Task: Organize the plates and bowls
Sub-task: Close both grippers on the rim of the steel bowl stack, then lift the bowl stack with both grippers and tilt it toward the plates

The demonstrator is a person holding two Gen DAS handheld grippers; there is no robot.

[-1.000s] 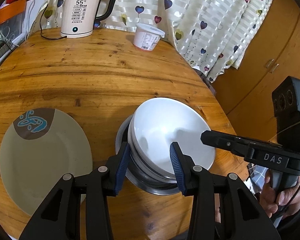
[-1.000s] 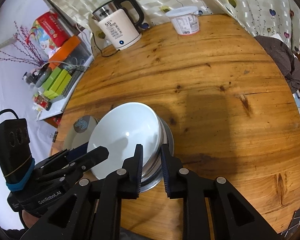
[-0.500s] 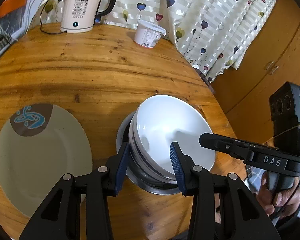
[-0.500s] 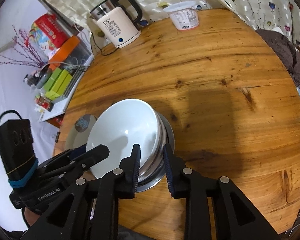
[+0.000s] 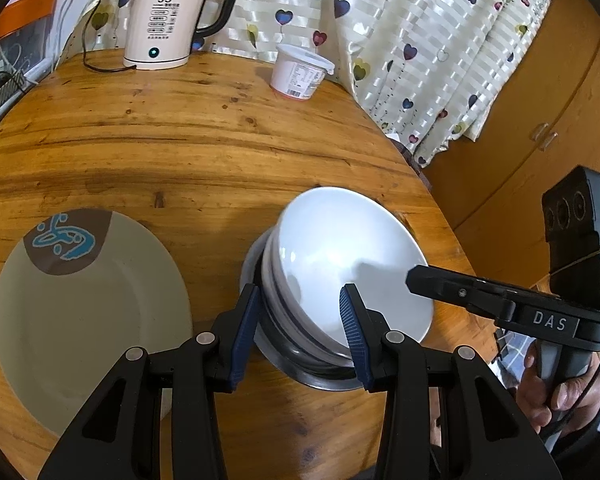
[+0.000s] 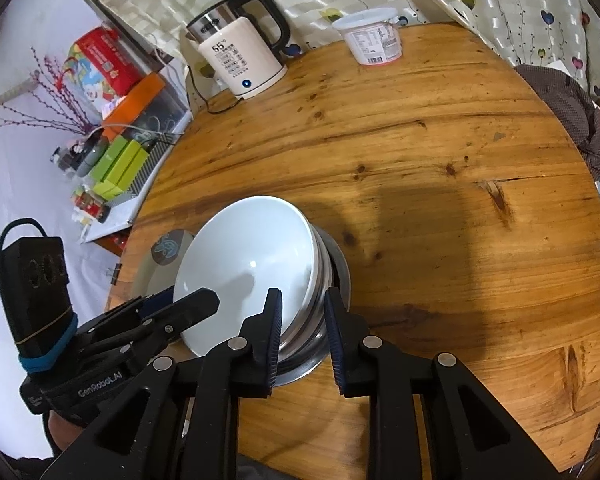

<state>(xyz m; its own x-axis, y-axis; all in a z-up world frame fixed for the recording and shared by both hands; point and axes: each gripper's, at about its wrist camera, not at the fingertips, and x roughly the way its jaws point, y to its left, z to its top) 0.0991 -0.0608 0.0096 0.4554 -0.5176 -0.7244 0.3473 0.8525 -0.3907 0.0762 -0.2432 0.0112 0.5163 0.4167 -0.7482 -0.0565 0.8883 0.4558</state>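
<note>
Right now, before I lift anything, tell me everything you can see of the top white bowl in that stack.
The top white bowl is glossy, plain and empty, ceramic by its look. It sits nested and tilted in a stack of bowls inside a metal bowl on the wooden table, beside the beige plate. The left gripper straddles its near rim. The right gripper has one finger inside the rim, one outside; contact is unclear.

1 plate (image 5: 88, 316), bowl stack (image 5: 340, 280) (count unclear), 1 kettle (image 5: 164, 20)

bowl stack (image 5: 352, 264) on table (image 5: 180, 140), plate (image 5: 88, 312) to its left, kettle (image 5: 168, 20) and tub (image 5: 300, 74) behind
</note>
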